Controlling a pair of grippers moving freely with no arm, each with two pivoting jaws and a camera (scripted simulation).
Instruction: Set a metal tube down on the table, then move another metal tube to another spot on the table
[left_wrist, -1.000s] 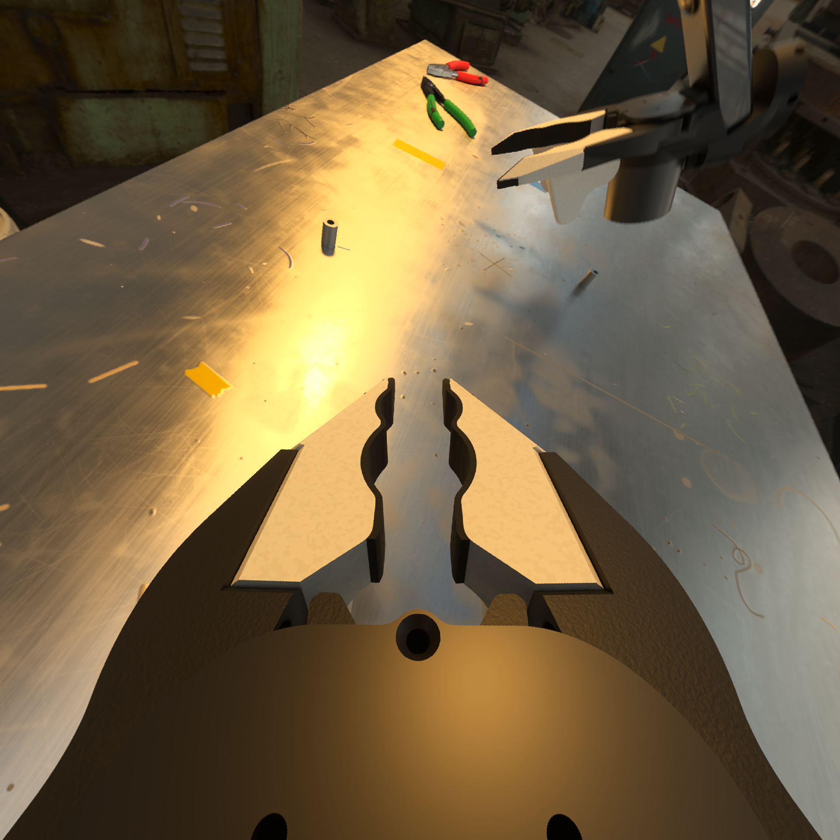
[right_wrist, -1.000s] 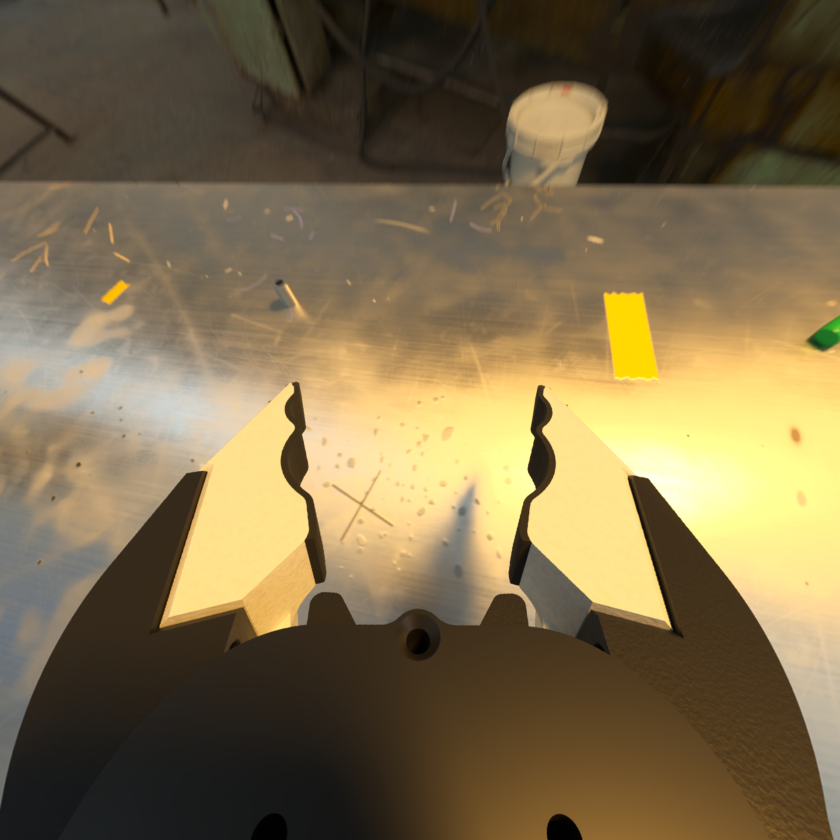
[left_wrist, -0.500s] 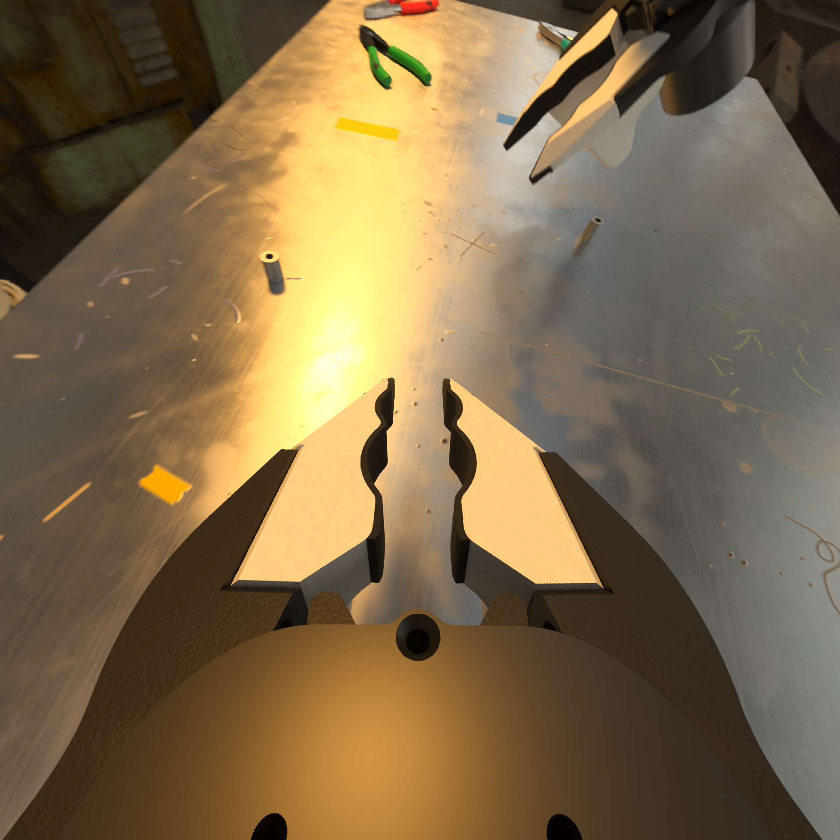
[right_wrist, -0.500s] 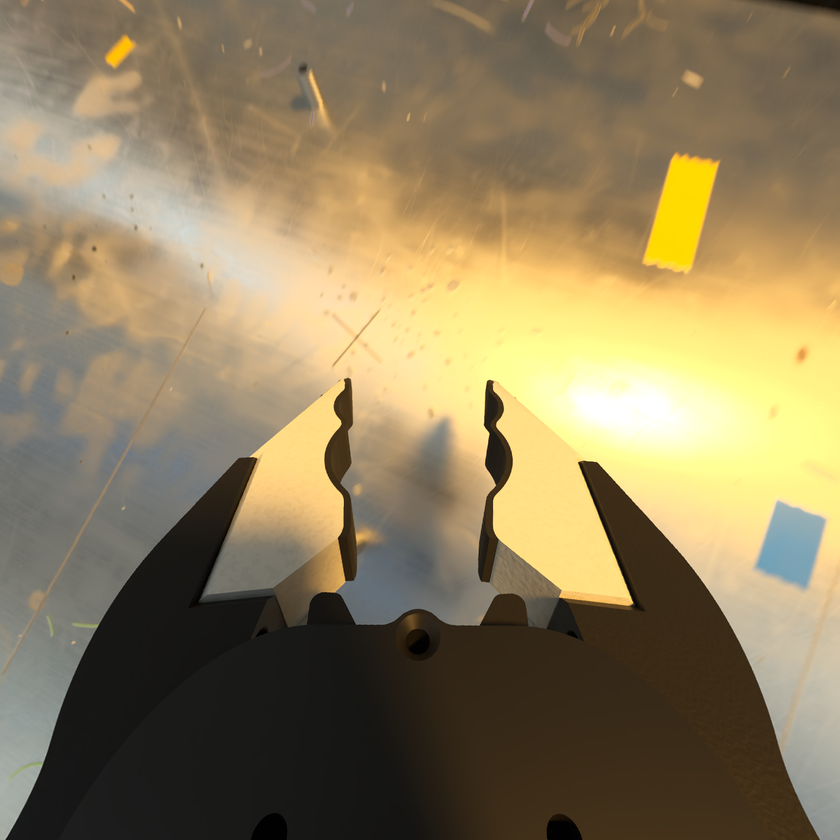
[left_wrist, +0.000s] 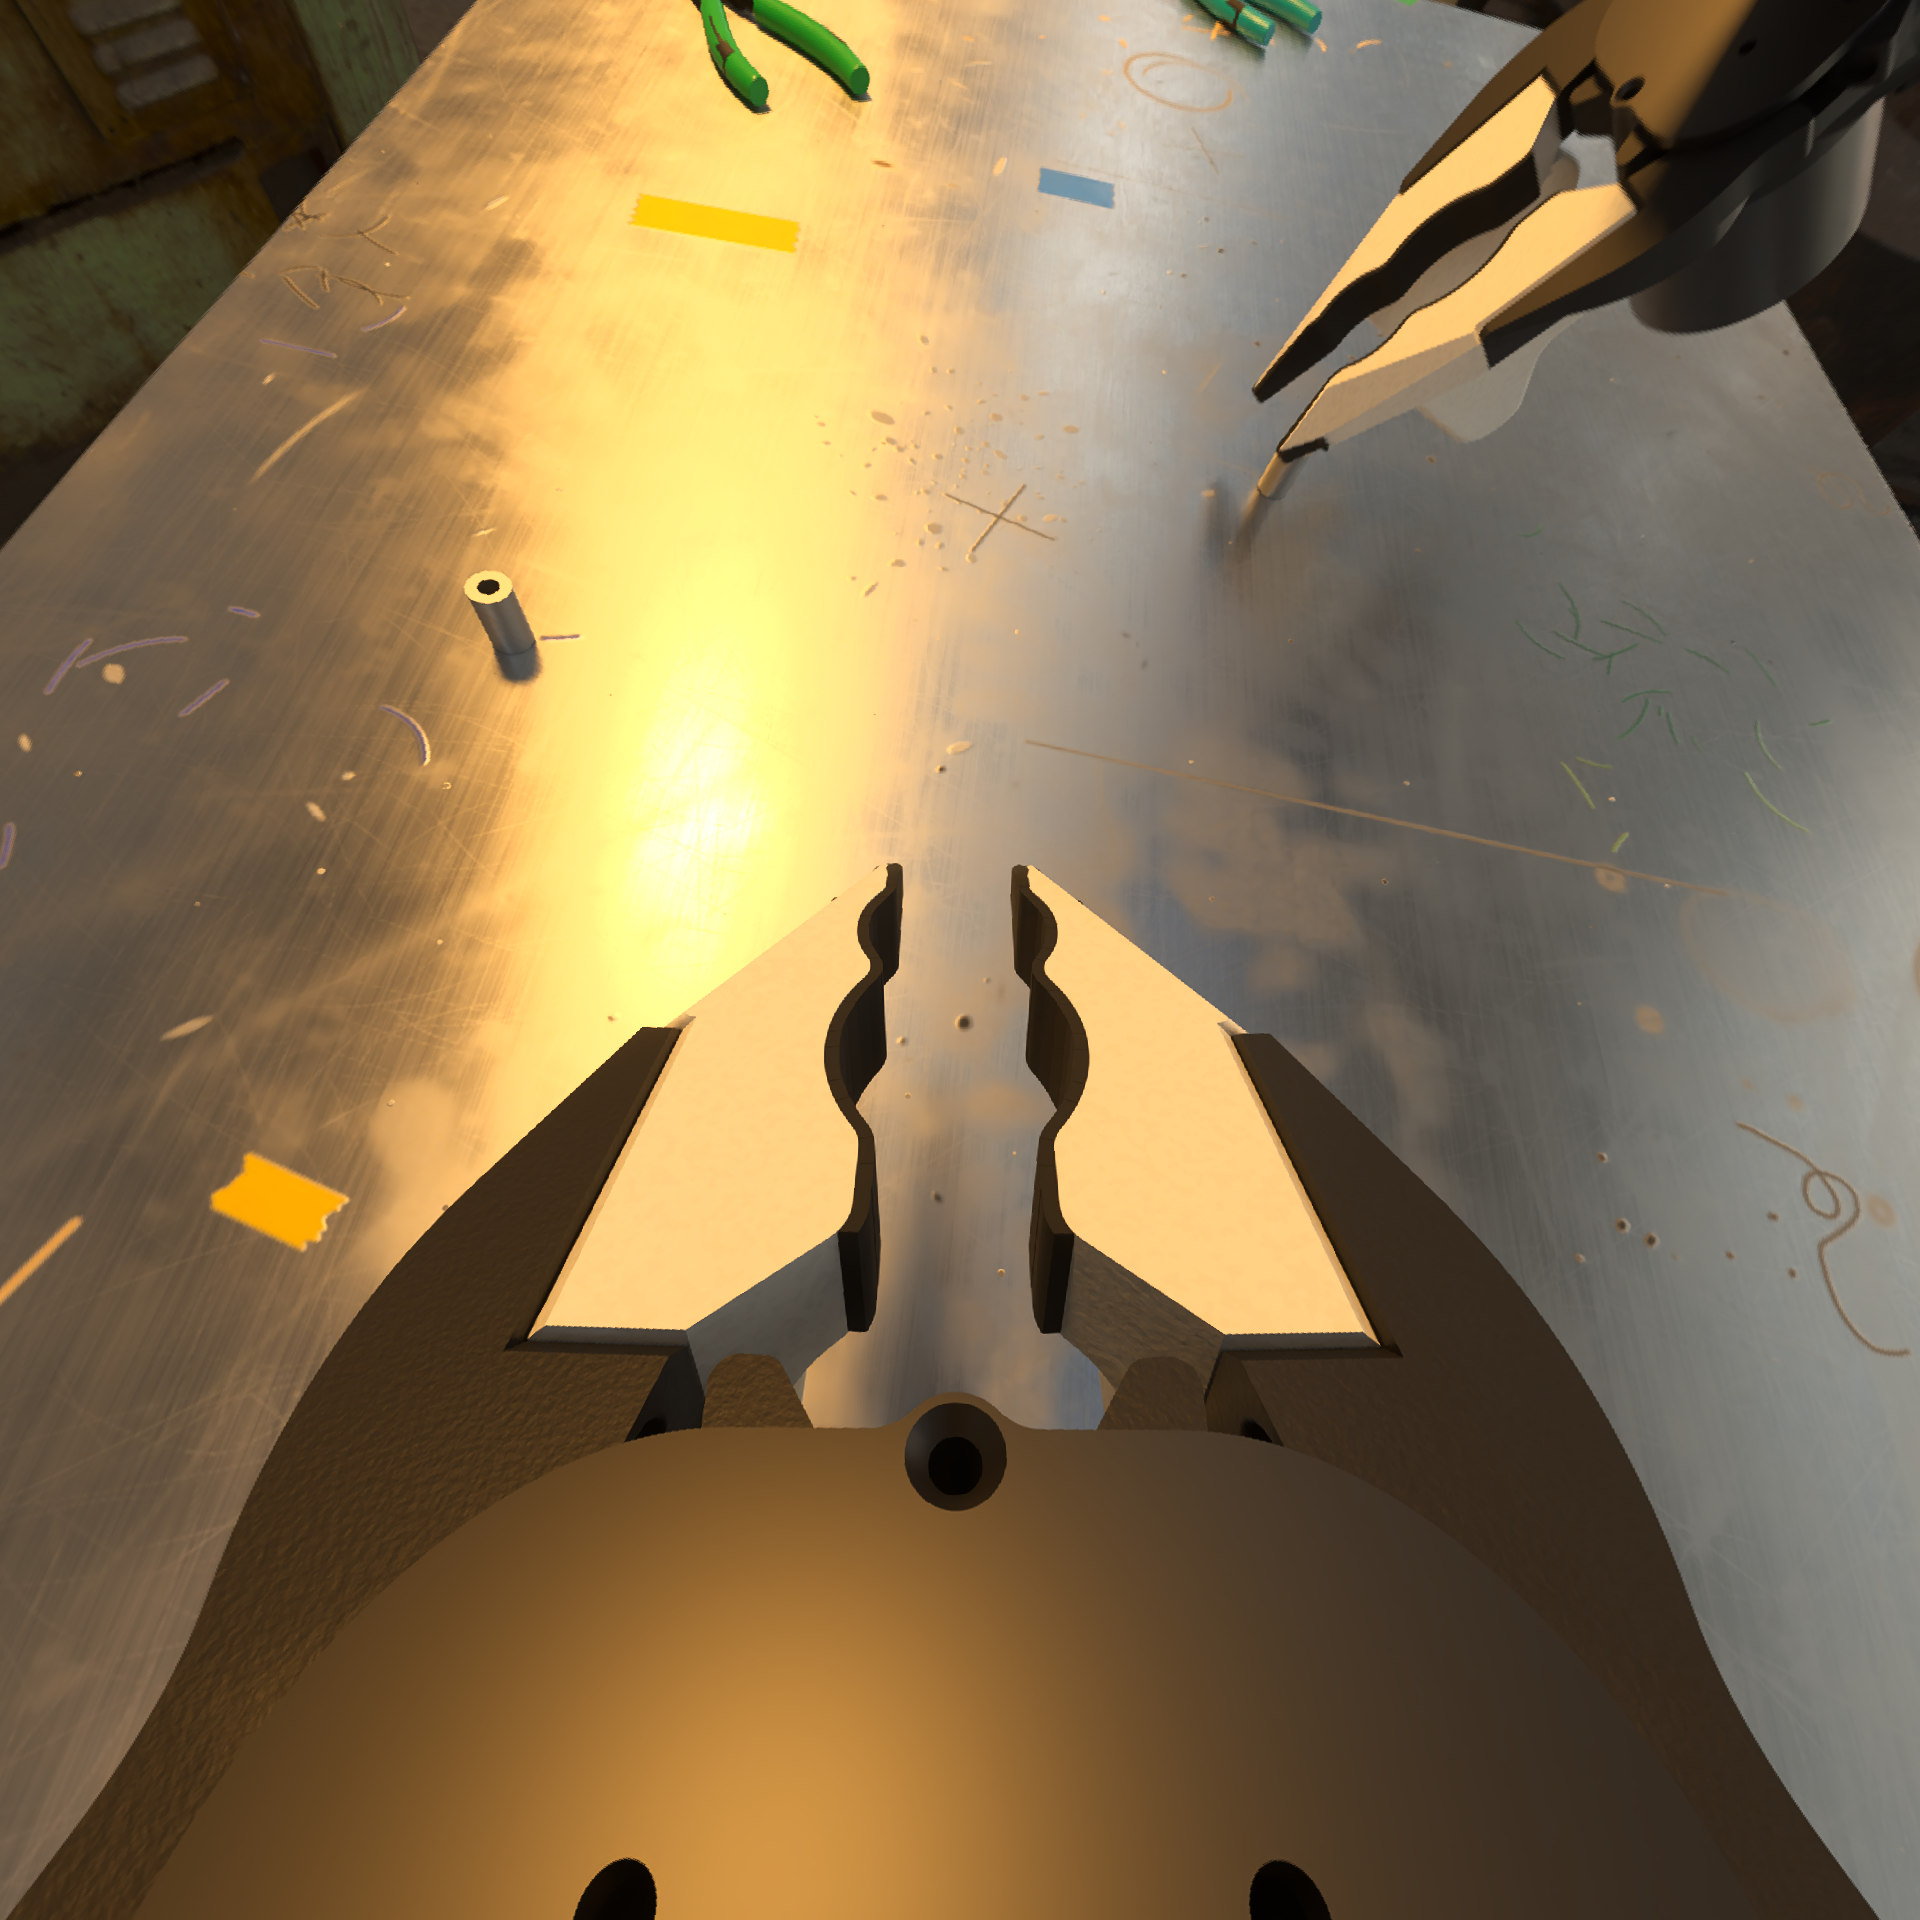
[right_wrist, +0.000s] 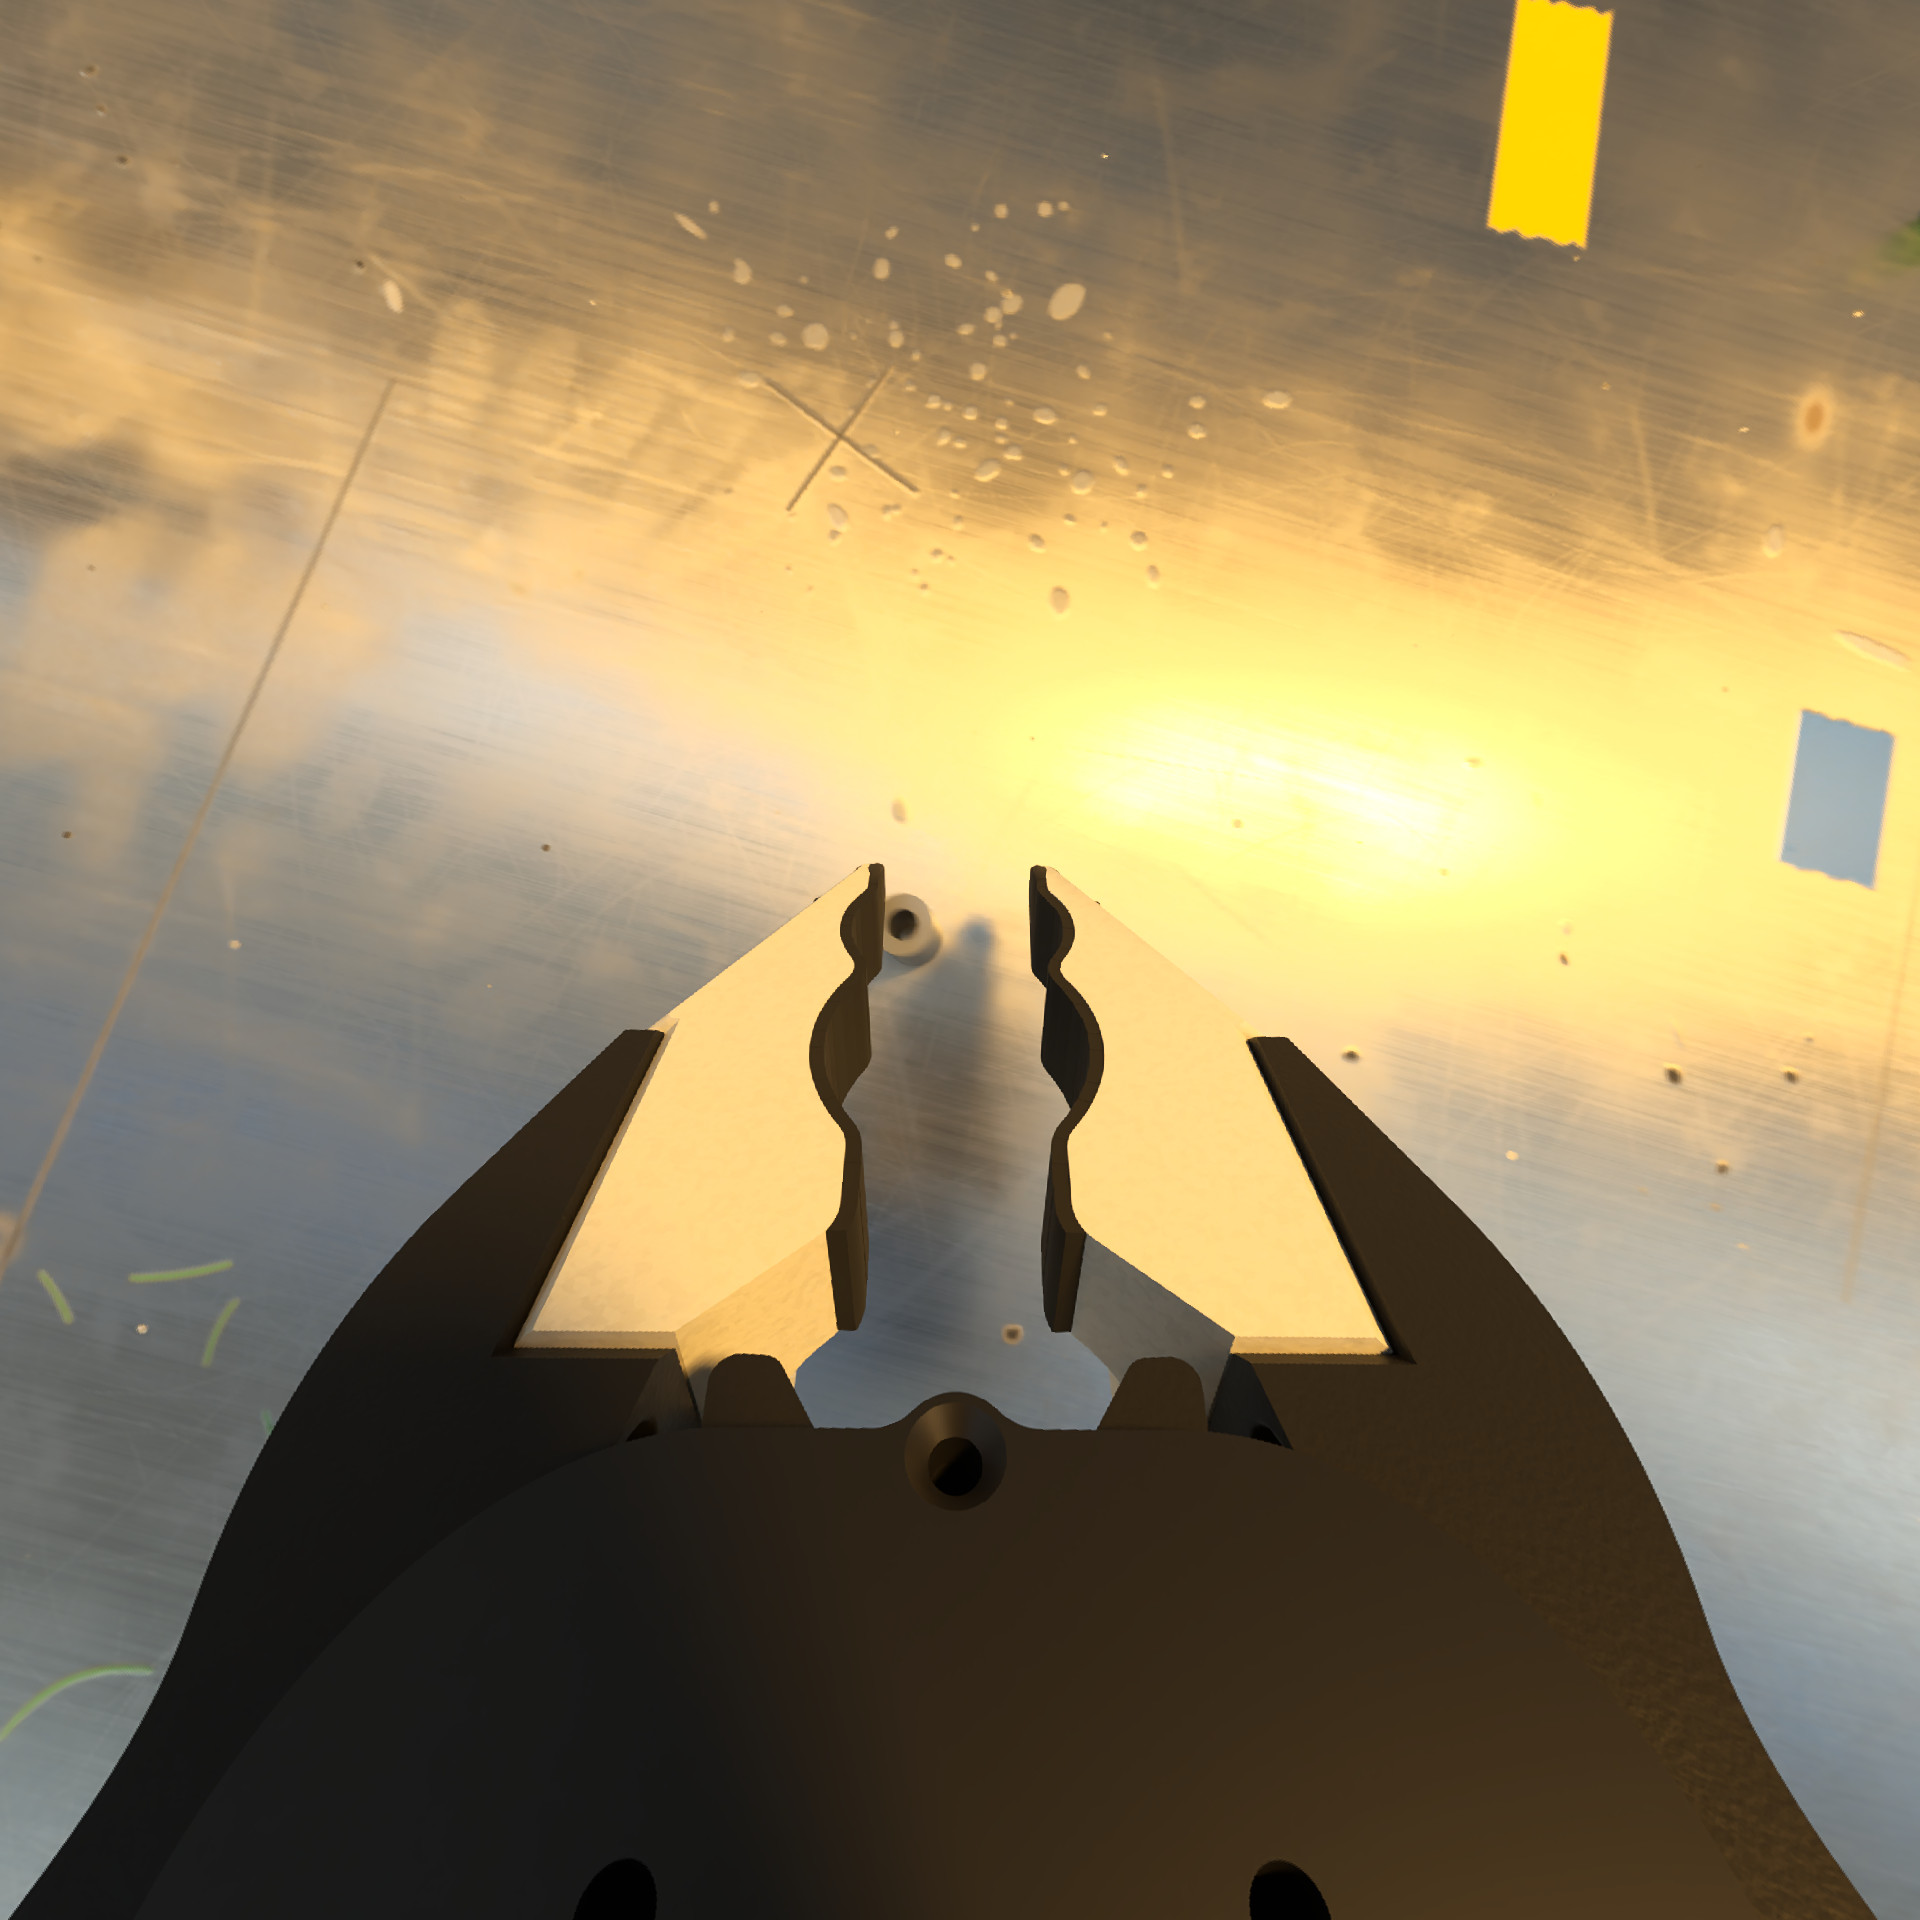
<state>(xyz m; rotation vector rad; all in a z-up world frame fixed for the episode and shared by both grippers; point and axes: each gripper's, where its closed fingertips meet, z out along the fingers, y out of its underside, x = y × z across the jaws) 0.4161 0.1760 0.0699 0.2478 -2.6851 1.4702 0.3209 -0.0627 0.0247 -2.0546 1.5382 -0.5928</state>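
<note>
A short metal tube (left_wrist: 499, 613) stands on the metal table (left_wrist: 1455, 935), far left of my left gripper (left_wrist: 956, 878). That gripper hovers above the table, its jaws a narrow gap apart with nothing between them. A thinner metal tube (left_wrist: 1270, 483) stands at the far right, just under the tips of my right gripper (left_wrist: 1276, 424). In the right wrist view this tube (right_wrist: 906, 925) is seen end-on, just beyond my right gripper (right_wrist: 954, 873) and close to its left fingertip (right_wrist: 862, 894). The jaws are apart and do not touch it.
Green-handled pliers (left_wrist: 790, 52) and another green-handled tool (left_wrist: 1252, 16) lie at the far end. Tape strips are stuck flat on the table: yellow (left_wrist: 715, 221), blue (left_wrist: 1076, 189) and orange (left_wrist: 278, 1200). The table's right edge runs close behind the right gripper.
The right gripper has come down close to the table over the thin tube, and its jaws have narrowed from wide open. The left gripper has tilted and moved forward, with its gap unchanged.
</note>
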